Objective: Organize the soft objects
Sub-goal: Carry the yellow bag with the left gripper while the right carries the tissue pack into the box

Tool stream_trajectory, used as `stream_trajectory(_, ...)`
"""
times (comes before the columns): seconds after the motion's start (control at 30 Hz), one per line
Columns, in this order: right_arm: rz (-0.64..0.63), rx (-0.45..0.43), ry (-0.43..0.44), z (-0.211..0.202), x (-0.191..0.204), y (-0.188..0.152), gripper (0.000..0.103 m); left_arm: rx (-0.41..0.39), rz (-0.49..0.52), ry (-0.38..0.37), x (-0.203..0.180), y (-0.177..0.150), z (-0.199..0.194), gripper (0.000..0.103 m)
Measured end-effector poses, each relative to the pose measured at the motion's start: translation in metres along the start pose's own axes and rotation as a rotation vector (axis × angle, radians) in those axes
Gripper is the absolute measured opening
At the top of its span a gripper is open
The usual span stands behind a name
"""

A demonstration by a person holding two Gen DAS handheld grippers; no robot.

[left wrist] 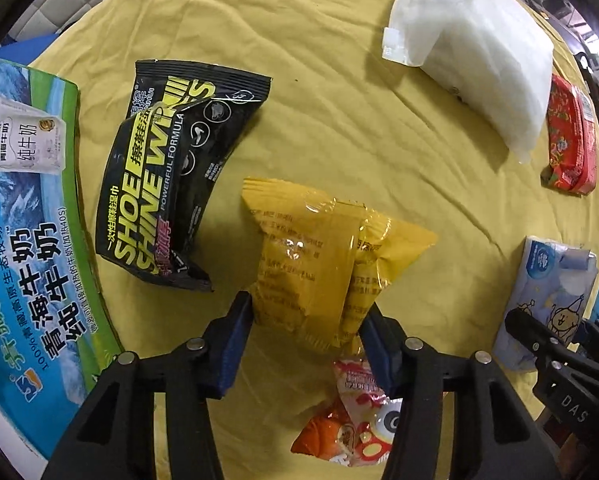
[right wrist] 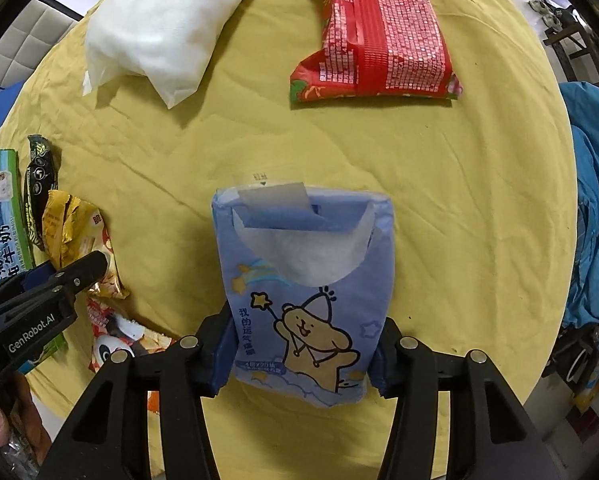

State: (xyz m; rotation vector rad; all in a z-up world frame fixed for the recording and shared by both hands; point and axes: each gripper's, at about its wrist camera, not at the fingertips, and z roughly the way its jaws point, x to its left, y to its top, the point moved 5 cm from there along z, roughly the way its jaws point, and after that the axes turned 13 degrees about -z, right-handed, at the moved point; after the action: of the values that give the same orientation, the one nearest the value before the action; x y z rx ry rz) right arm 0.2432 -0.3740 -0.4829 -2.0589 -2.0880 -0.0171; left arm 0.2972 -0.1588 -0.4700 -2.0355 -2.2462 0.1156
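**Two grippers, two packets**

Pointing down over the yellow-clothed worktop, the left gripper clamps one yellow snack packet; the right gripper clamps one blue tissue pack. Lying loose: one black shoe-wipes pack, one white pillow pack, one red pack.

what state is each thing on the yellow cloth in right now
yellow packet: clamped between the left tongs, wrapper crumpled
blue tissue pack: clamped between the right tongs, flap open, a white tissue showing
black wipes pack: lying flat, untouched
white pouch: lying on the cloth, puffy
red pack: lying flat, printed back up
cartoon snack bag: lying under the left tongs
milk carton box: at the cloth's edge
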Motion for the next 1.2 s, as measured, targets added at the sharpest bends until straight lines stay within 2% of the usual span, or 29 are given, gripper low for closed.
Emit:
stream_trajectory(0.2, -0.001, -0.001, -0.027, 0.009, 0.006, -0.012, 0.055, -0.012, 0.005, 0.008, -0.002, 0.014, 0.006, 0.051)
stream_trajectory(0.27, -0.005, -0.005, -0.033, 0.009, 0.009, -0.011, 0.05, -0.023, 0.004, 0.01, -0.006, 0.015, 0.006, 0.048)
stream_trajectory(0.43, -0.021, -0.033, -0.052, 0.002, 0.016, -0.023, 0.04, -0.079, 0.021, 0.036, -0.009, 0.002, -0.007, 0.044)
stream_trajectory(0.6, -0.03, -0.078, -0.047, -0.006, 0.021, -0.041, 0.037, -0.147, 0.023, 0.037, -0.011, -0.008, -0.027, 0.043)
stream_trajectory(0.8, -0.056, -0.128, -0.039, -0.021, 0.027, -0.06, 0.036, -0.214, 0.023, 0.001, -0.015, -0.029, -0.057, 0.043)
stream_trajectory(1.03, -0.084, -0.191, -0.007, -0.061, 0.038, -0.09, 0.035, -0.263, 0.01, -0.057, -0.003, -0.056, -0.088, 0.042)
stream_trajectory(1.2, -0.109, -0.247, 0.011, -0.114, 0.05, -0.098, 0.035, -0.302, -0.007, -0.118, -0.002, -0.061, -0.14, 0.042)
